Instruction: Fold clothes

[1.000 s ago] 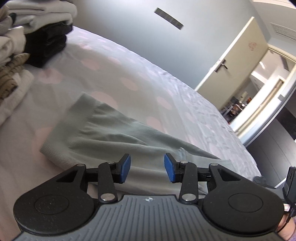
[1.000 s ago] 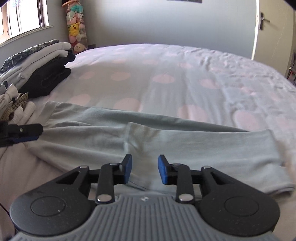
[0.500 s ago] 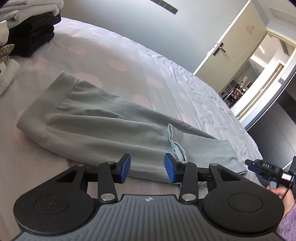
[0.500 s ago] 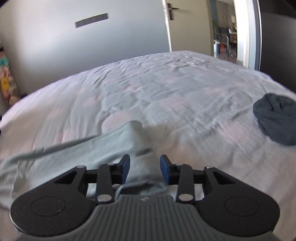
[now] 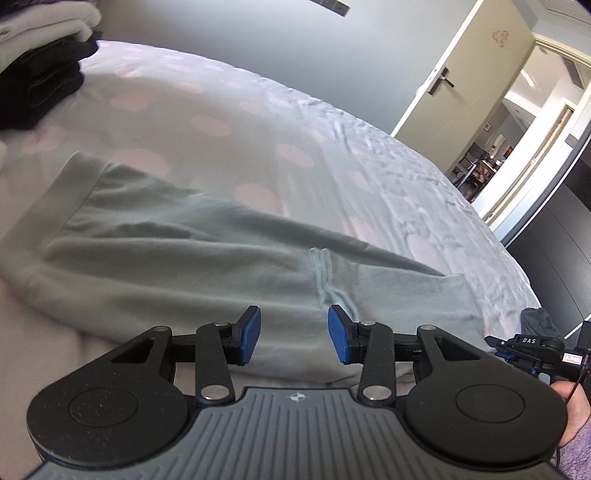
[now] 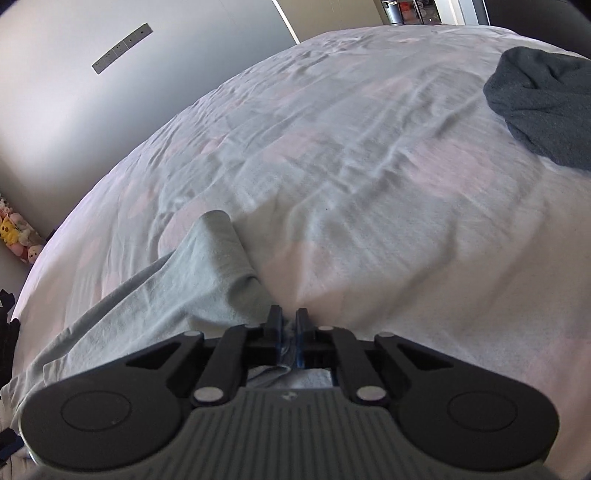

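Right gripper (image 6: 290,330): my fingers are closing on the hem of the pale green pants (image 5: 192,254); a thin pinch could slip.
Left gripper (image 5: 293,334): fingers apart, holding nothing, above the pants.
Pants: flat on the bed (image 5: 229,122); one-sided pulling may bunch them.

Grey wall (image 5: 236,33), open door (image 5: 461,74)

1. Home bedroom: a wide bed (image 5: 258,122) w/ a pale sheet printed in pink spots fills both views.
2. Folded clothes stack (image 5: 40,55) at the bed's far left corner; a dark garment (image 6: 543,107) lies loose on the sheet.
3. Plush toys (image 6: 16,236) piled by the wall, blurred.
4. Cream door (image 5: 469,70) w/ lever handle stands open; beyond it prob. a hallway w/ furniture.
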`<state>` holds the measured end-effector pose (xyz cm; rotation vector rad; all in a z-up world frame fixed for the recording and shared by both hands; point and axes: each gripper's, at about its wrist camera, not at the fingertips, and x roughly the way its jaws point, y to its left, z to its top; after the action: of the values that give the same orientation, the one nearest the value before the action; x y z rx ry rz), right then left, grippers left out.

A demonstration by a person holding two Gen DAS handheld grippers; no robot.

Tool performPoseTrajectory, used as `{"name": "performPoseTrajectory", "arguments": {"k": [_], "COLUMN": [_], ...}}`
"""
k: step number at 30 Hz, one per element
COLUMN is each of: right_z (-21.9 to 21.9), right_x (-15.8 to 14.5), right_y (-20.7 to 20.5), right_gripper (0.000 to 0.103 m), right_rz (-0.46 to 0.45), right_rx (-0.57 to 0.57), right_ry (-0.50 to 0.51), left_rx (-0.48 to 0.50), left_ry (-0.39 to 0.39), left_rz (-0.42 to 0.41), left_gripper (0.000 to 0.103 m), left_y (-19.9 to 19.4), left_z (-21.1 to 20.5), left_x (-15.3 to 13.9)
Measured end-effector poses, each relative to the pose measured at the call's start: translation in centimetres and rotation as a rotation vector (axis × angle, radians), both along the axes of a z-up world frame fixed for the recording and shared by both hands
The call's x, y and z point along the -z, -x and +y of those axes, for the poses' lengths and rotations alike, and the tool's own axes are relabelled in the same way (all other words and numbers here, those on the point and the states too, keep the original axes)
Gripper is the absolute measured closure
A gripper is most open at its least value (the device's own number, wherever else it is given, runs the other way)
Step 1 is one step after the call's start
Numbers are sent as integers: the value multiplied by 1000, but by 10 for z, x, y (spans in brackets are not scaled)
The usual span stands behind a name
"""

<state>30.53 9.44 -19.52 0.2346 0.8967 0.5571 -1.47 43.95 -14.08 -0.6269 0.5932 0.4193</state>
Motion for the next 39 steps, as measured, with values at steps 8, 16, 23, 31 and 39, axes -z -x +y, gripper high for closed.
{"name": "performPoseTrajectory", "arguments": {"k": [8,16,23,31,39], "right_z": [2,29,23,26,25], "right_x": [-26,-5,-5,-16,-18], "right_y": [7,-13,-19,-12,-10], "right_gripper": [92,90,73,73,69], "right_rz": [-117,-63,-84,-107,-96], "right_rx": [-62,-84,-27,-61,-63], "right_ry": [-61,-35,-42,-72,-100], "left_rx": [20,42,8,-34,-94], "left_ry": [85,104,177,271,388], "left_rz": [-14,23,0,82,85], "left_gripper": [51,50,42,44,69], "left_y": [-26,-52,-58,-72,-80], "left_z": [9,10,16,19,32], "left_x": [3,14,20,38,51]}}
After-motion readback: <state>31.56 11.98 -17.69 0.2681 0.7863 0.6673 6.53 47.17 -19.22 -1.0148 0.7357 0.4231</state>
